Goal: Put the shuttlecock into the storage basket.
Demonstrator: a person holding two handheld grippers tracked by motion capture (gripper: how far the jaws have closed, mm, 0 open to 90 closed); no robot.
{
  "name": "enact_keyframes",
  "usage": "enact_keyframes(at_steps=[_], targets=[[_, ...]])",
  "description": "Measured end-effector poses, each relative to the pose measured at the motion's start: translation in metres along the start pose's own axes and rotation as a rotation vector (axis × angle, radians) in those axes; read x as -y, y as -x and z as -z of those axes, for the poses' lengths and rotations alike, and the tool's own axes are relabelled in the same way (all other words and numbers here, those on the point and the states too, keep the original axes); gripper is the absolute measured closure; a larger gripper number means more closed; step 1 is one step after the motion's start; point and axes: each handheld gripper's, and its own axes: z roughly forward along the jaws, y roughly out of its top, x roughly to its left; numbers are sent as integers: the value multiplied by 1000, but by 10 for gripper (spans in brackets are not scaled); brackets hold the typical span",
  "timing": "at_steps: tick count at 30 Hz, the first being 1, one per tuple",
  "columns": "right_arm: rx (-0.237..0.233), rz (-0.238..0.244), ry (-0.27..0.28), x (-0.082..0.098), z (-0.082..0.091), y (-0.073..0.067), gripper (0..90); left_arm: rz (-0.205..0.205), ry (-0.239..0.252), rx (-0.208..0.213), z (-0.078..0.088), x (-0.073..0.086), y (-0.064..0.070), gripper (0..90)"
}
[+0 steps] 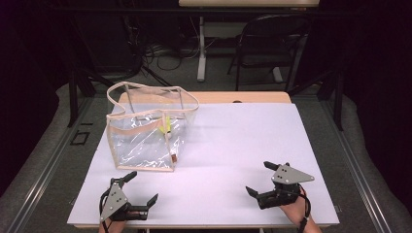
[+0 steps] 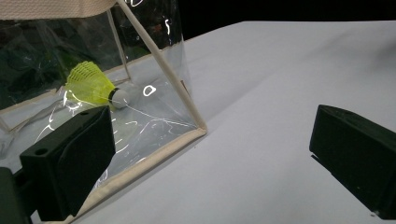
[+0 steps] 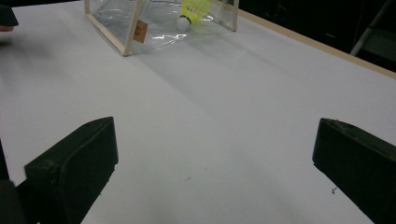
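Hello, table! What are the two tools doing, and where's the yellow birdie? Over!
Left tool open, empty, near the clear bag. Right tool open, empty, on bare table. Yellow shuttlecock inside the bag. Nothing in the way.

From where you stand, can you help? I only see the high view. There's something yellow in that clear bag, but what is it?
Observer: A yellow shuttlecock with a white cork tip, lying inside the clear bag.
Operator: Is there any label on the bag?
Observer: Yes, the right gripper view shows a small brown tag on its corner edging.
Operator: Is either gripper touching it?
Observer: No. The left gripper is open, close beside the bag's bottom edge; the right gripper is open over bare table.
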Motion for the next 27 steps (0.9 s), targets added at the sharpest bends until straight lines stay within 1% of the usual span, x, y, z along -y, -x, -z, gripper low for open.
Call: enact_keyframes(at_steps=[5,8,14,18,21,26,27], targets=[[14,23,22,12,3,-3,0,1,-1,2,0,0,0,2],[25,38,24,18,5,-5,0,0,-2,1,0,0,0,2],[52,57,43,28,8,-10,0,2,-2,2,-1,0,0,1],[70,80,56,34,10,-14,0,1,-2,2,0,0,0,1],[86,81,66,37,12,-17,0,3,0,3,-1,0,0,1],[102,76,77,39,15,-16,0,-7,-8,8,-1,0,1,1],[103,75,77,39,15,-16,0,-3,-6,7,-1,1,1,1]])
